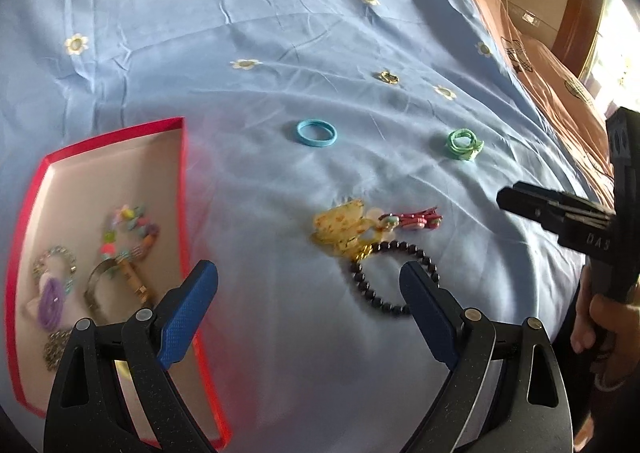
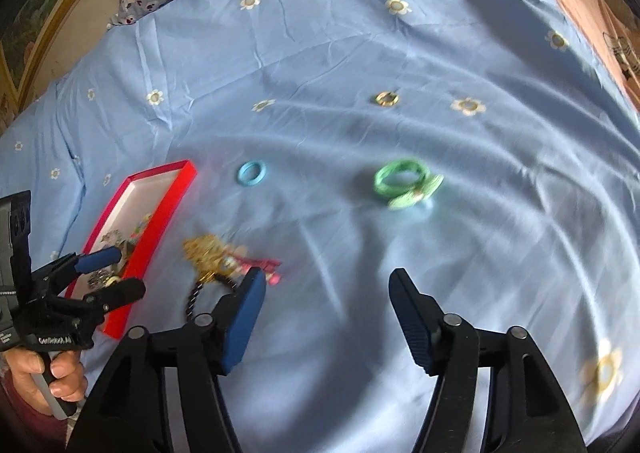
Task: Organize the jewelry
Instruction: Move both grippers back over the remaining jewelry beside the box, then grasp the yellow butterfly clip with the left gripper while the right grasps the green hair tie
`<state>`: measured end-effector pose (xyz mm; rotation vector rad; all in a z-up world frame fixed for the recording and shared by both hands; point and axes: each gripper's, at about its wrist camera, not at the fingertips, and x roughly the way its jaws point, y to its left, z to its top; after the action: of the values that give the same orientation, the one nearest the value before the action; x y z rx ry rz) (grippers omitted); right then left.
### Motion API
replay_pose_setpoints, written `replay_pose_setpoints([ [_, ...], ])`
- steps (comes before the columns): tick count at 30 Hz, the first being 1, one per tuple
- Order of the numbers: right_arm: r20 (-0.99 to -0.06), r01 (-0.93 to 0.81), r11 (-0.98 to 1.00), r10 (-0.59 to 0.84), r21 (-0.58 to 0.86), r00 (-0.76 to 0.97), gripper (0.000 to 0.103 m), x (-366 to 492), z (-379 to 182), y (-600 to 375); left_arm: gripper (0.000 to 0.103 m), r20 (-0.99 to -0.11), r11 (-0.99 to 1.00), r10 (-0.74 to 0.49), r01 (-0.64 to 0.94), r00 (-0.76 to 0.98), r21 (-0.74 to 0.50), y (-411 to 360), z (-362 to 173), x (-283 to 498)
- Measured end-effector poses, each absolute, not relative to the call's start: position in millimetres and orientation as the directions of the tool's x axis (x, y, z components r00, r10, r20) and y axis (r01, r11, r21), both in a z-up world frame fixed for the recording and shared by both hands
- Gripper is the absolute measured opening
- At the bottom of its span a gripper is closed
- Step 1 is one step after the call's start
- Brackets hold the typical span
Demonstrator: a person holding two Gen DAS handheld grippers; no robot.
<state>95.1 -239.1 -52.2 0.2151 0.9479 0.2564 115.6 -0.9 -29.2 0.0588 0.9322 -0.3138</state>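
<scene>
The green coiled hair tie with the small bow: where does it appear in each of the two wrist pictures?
Left wrist view: the green coiled hair tie lies right of centre on the blue flowered bedsheet.
Right wrist view: it lies near the centre, slightly blurred, beyond the open fingers.
Shared landmark: the light blue ring-shaped hair tie lies to its left in both views.

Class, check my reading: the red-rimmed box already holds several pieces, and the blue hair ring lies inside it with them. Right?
Not quite. The blue hair ring lies outside the red-rimmed box, on the light blue flowered bedsheet, as the left wrist view shows. The box does hold several pieces.
</scene>
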Motion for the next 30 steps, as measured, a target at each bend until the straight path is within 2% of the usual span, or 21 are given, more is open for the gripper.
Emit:
replay_pose_setpoints([
  [2,-0.772,-0.112,0.953,0.294,0.281,0.563,0.071,104,-53,-244,0.093,-0.802,0.951,-0.245,0.294,0.545,-0.091,-6,-32,123],
  [12,-0.79,-0.048,0.969,0.226,0.243,0.57,0.071,151,-65,-262,0.092,-0.82,0.949,-0.239,0.303,0.52,-0.084,-24,-51,155],
  [13,-0.79,-0.043,0.969,0.223,0.243,0.57,0.071,153,-66,-264,0.09,-0.822,0.949,-0.237,0.305,0.517,-0.081,-25,-53,158],
  [15,-0.792,-0.026,0.969,0.218,0.247,0.57,0.071,162,-71,-267,0.071,-0.829,0.947,-0.239,0.31,0.505,-0.085,-26,-59,162],
  [16,-0.795,-0.021,0.969,0.214,0.246,0.568,0.07,165,-73,-268,0.065,-0.834,0.945,-0.245,0.313,0.494,-0.093,-27,-61,163],
  [18,-0.8,-0.006,0.969,0.207,0.247,0.564,0.063,170,-79,-270,0.037,-0.842,0.942,-0.262,0.315,0.473,-0.116,-26,-67,166],
  [19,-0.804,0.0,0.97,0.202,0.244,0.559,0.046,173,-82,-271,0.036,-0.843,0.942,-0.264,0.314,0.468,-0.12,-26,-69,167],
  [20,-0.811,0.008,0.971,0.196,0.24,0.551,0.026,174,-85,-271,0.036,-0.84,0.941,-0.269,0.316,0.472,-0.123,-25,-69,167],
  [21,-0.816,0.014,0.97,0.197,0.244,0.543,0.021,175,-89,-272,0.036,-0.836,0.94,-0.271,0.317,0.477,-0.123,-25,-69,166],
  [25,-0.808,-0.003,0.97,0.205,0.244,0.552,0.014,170,-86,-270,0.036,-0.827,0.94,-0.275,0.319,0.49,-0.124,-22,-65,163],
  [30,-0.789,-0.042,0.963,0.244,0.268,0.563,0.013,157,-72,-260,0.036,-0.807,0.94,-0.294,0.307,0.512,-0.148,-12,-53,155],
])
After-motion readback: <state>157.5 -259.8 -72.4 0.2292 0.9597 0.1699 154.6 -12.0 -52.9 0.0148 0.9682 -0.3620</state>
